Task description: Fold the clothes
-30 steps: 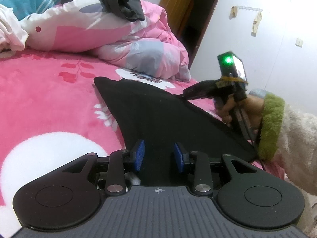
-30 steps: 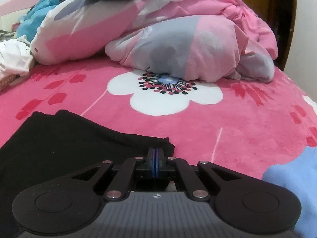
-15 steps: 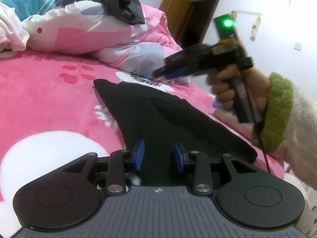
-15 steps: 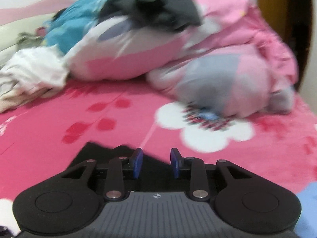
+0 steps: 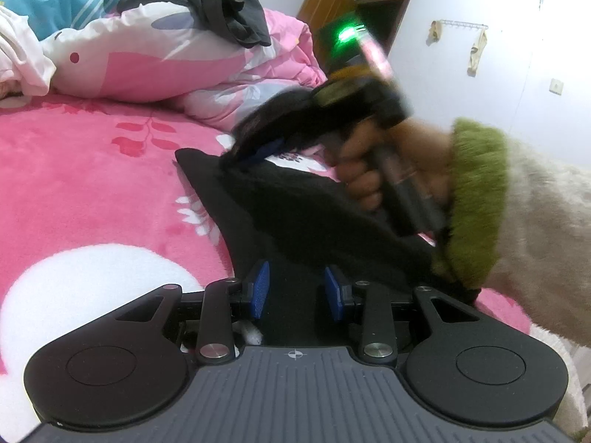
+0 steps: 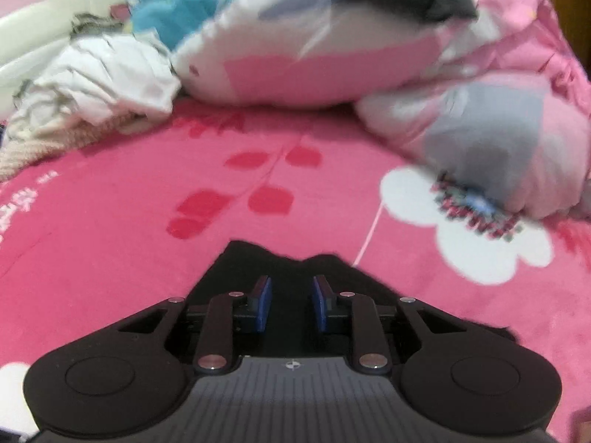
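Note:
A black garment (image 5: pixel 295 214) lies folded into a long strip on the pink bedspread (image 5: pixel 92 170). My left gripper (image 5: pixel 297 289) rests over its near end. Its blue pads stand apart with black cloth between and below them, and I see no squeeze. A hand (image 5: pixel 362 177) in a green-cuffed sleeve holds my right gripper (image 5: pixel 255 153), blurred, tipped down at the garment's far end. In the right wrist view the right gripper (image 6: pixel 291 302) hovers over that far edge of the garment (image 6: pixel 288 265). Its jaws are closing, still apart, with cloth under them.
A heap of pink and white duvet (image 5: pixel 166 66) fills the head of the bed, with a dark grey garment (image 5: pixel 221 11) on top. Crumpled white clothes (image 6: pixel 103 77) lie at the left. A brown door (image 5: pixel 332 7) and a white wall stand beyond the bed.
The right gripper, shut on the garment's right corner a second ago, let go and opened. It then lifted and swung left to the garment's far end. The left gripper has not moved.

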{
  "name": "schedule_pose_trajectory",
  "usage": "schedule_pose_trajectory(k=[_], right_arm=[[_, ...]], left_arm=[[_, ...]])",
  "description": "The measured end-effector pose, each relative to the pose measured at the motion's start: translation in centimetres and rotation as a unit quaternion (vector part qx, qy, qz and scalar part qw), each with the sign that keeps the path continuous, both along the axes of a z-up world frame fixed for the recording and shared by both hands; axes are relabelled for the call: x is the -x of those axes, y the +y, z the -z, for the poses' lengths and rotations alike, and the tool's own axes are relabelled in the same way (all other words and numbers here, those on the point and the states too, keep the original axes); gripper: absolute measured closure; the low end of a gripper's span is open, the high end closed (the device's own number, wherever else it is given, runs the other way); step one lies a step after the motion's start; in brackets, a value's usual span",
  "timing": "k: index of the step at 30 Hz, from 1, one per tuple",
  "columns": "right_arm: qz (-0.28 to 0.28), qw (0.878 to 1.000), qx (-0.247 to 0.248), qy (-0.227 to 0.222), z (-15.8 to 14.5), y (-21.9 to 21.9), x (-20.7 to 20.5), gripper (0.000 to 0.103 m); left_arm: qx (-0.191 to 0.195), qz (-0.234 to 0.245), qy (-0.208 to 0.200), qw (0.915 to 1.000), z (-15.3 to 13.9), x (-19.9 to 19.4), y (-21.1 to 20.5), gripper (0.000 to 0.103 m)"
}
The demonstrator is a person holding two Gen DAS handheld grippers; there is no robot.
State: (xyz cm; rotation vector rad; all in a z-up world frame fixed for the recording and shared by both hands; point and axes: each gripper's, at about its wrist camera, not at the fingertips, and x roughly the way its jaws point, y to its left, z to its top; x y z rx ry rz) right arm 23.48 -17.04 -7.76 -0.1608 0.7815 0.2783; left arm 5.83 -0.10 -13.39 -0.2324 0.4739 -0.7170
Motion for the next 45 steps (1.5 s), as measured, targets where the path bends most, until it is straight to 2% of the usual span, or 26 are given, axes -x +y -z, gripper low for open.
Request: schedule_pose_trajectory(k=[2,3,4,7,10,13,15,17,19,23,28,32,35,36,38,41,43,45], right_arm=[[0.016,1.000,-0.004,0.010,0.8,-0.3,-0.8,0.082],[0.024,1.000,-0.008,0.014,1.1,-0.5,-1.1,0.087],[0.038,0.999,-0.017,0.014,0.3,-0.9,-0.8,0.091],[0.054,0.997,-0.040,-0.023,-2.6,-2.4,1.7,0.091],[0.086,0.994,-0.043,-0.043,-4.4,-5.3,4.6,0.091],[0.129,0.991,-0.037,-0.018,-3.0,-8.2,5.5,0.092],[0.151,0.988,-0.036,0.006,-1.0,-9.8,5.1,0.095],[0.169,0.984,-0.042,0.023,1.0,-11.3,4.7,0.097],[0.180,0.982,-0.061,0.019,0.3,-11.8,4.8,0.097],[0.176,0.981,-0.078,-0.019,-2.6,-12.1,7.2,0.096],[0.144,0.984,-0.096,-0.047,-4.9,-12.1,12.1,0.096],[0.120,0.988,-0.092,-0.043,-4.0,-11.6,15.1,0.096],[0.124,0.989,-0.076,-0.010,-1.1,-11.7,15.4,0.096],[0.131,0.989,-0.072,0.006,0.2,-12.1,15.3,0.099],[0.136,0.986,-0.091,-0.003,0.4,-12.9,15.8,0.101],[0.149,0.981,-0.119,-0.031,-1.9,-13.7,17.7,0.101],[0.137,0.982,-0.122,-0.053,-3.4,-13.9,19.4,0.101],[0.117,0.983,-0.129,-0.056,-3.5,-14.1,20.7,0.101]], left_arm=[[0.000,0.000,-0.001,1.0000,0.0,0.0,0.0,0.069],[0.000,0.000,-0.002,1.0000,0.0,0.0,0.1,0.069],[0.000,0.000,-0.003,1.0000,0.0,0.0,0.1,0.069],[0.000,-0.001,-0.003,1.0000,0.0,0.0,0.0,0.069],[0.001,-0.001,-0.001,1.0000,0.0,0.0,0.0,0.069],[0.010,0.001,0.009,0.9999,0.0,-0.2,0.3,0.069],[0.014,0.001,0.016,0.9998,0.0,-0.3,0.4,0.069],[0.003,-0.001,0.017,0.9999,-0.2,-0.3,0.0,0.069],[-0.015,-0.003,0.015,0.9998,-0.6,-0.1,-0.3,0.069],[-0.025,-0.016,0.023,0.9993,-2.0,0.4,0.0,0.069],[-0.031,-0.045,0.005,0.9985,-3.9,1.9,0.4,0.061],[-0.074,-0.031,-0.004,0.9968,-4.6,2.8,-1.2,0.061],[-0.146,-0.022,0.022,0.9889,-3.4,2.9,-3.4,0.061],[-0.160,-0.027,0.023,0.9865,-2.9,3.0,-3.8,0.061],[-0.163,-0.035,0.012,0.9860,-3.0,3.7,-3.8,0.061],[-0.164,-0.042,0.029,0.9851,-3.4,3.7,-3.6,0.061],[-0.167,-0.047,0.037,0.9842,-3.5,3.6,-3.7,0.061],[-0.170,-0.053,0.042,0.9831,-3.6,3.5,-3.9,0.061]])
